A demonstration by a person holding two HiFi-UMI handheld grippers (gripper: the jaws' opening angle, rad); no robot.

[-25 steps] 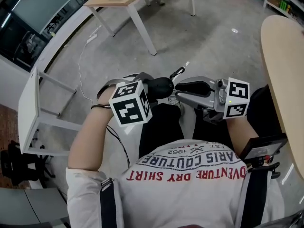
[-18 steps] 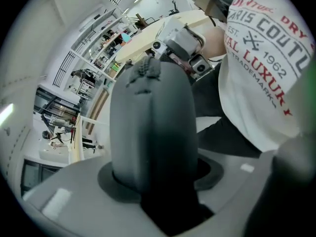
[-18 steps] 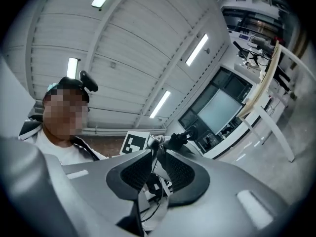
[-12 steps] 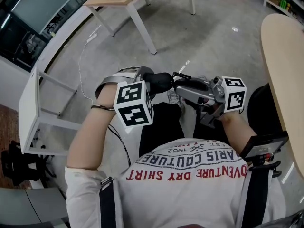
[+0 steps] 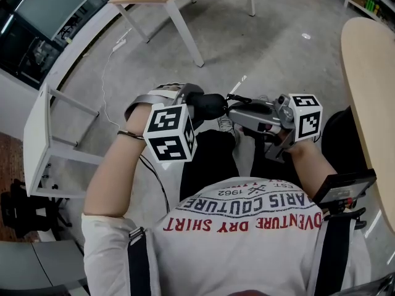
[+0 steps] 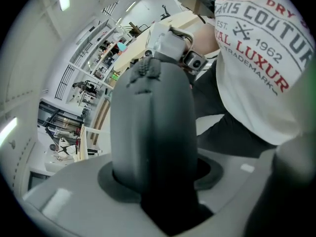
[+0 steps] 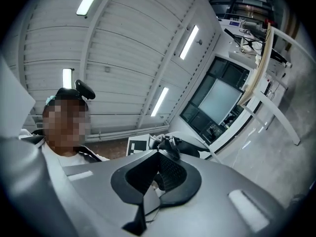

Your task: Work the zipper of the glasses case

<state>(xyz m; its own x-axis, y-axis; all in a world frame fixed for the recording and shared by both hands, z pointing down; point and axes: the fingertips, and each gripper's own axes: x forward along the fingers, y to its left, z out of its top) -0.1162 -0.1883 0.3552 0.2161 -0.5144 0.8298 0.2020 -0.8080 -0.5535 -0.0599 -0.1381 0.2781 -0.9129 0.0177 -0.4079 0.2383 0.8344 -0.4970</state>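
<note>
Holding glasses case [image 6: 153, 127] mid-air above lap [image 5: 210, 159], left gripper [image 5: 196, 106] jaws clamped round it — likely light, stiff shell; right gripper [image 7: 159, 154] jaws pinched on zipper pull [image 7: 170, 143] — small, probably slippery, best gripped by tab.

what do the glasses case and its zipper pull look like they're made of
Glasses case: dark grey, matte and smooth without gloss, probably a fabric-covered or leatherette shell. Zipper pull: small and black, possibly metal or cord; too small to tell.

Glasses case [image 5: 213, 106] between left tool [image 5: 190, 101], right tool [image 5: 232, 109]
</note>
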